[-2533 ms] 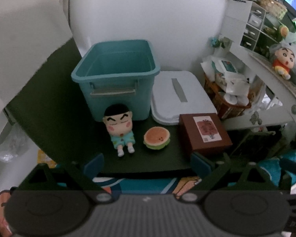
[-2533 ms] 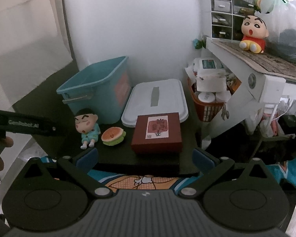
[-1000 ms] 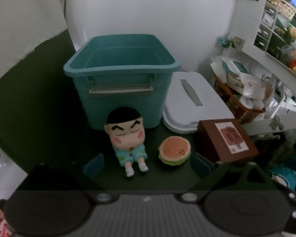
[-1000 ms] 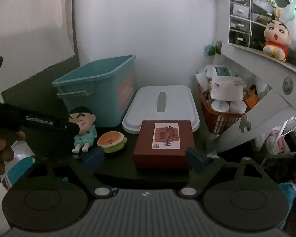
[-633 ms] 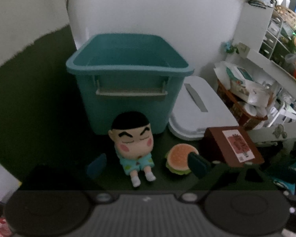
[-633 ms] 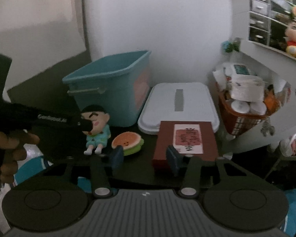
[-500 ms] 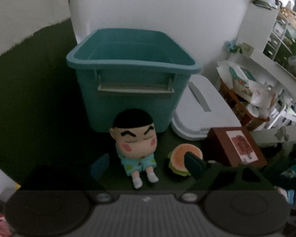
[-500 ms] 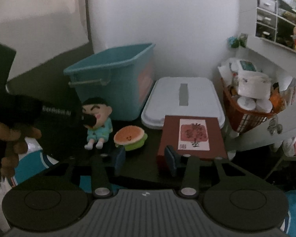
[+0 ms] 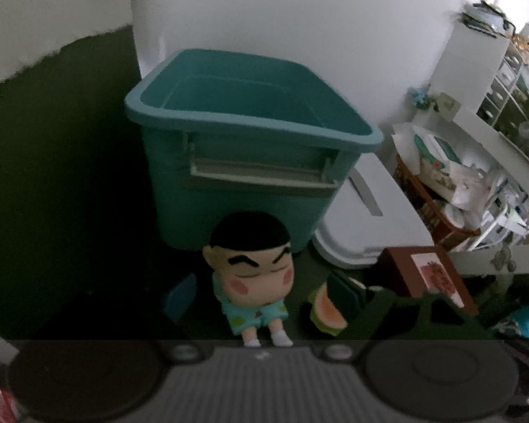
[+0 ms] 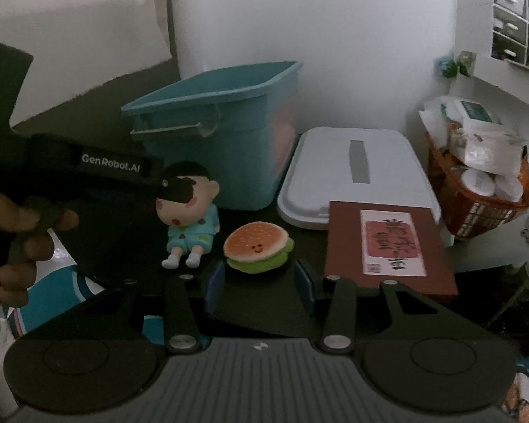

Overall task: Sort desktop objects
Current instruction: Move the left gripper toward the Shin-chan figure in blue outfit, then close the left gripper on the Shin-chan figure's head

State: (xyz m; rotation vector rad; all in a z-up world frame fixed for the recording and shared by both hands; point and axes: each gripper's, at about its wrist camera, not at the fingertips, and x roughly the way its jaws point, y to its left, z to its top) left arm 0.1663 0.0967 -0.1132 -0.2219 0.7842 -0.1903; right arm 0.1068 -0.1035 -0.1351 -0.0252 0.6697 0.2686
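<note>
**Both grippers down at the toys in front of the teal bin**

Left wrist view first. I had the left gripper point(image 9: 261, 290) low over the dark desk point(image 9: 70, 246), and the cartoon boy doll point(image 9: 252, 275) sat right between its fingers, back close against the front wall of the teal bin point(image 9: 250, 162). The jaws had just been closing in, but I saw a gap on both sides of the doll, so they stood apart with nothing clamped. Just right of the doll, the burger toy point(image 9: 326, 312) was half hidden behind the right-side finger point(image 9: 342, 290). Further right of the bin lay the white lid point(image 9: 366, 218), flat on the desk, and nearer than the lid sat the brown box point(image 9: 430, 275) with its paper label facing up. The bin itself looked empty from what I could see of the inside.

Over to the right wrist view. The right gripper point(image 10: 261, 283) was lined up on the burger toy point(image 10: 259, 246), which sat in front of the bin point(image 10: 225, 141), between the doll point(image 10: 190, 218) and the brown box point(image 10: 388, 246). The blue pads point(image 10: 215, 280) were partly drawn together, flanking the near edge of the burger, not pressing on it as far as I could tell. The left gripper point(image 10: 174, 185) came in from the left edge, its tip across the doll's head, a hand point(image 10: 21, 243) wrapped round its grip. The white lid point(image 10: 356, 169) lay beside the bin, behind the box.
</note>
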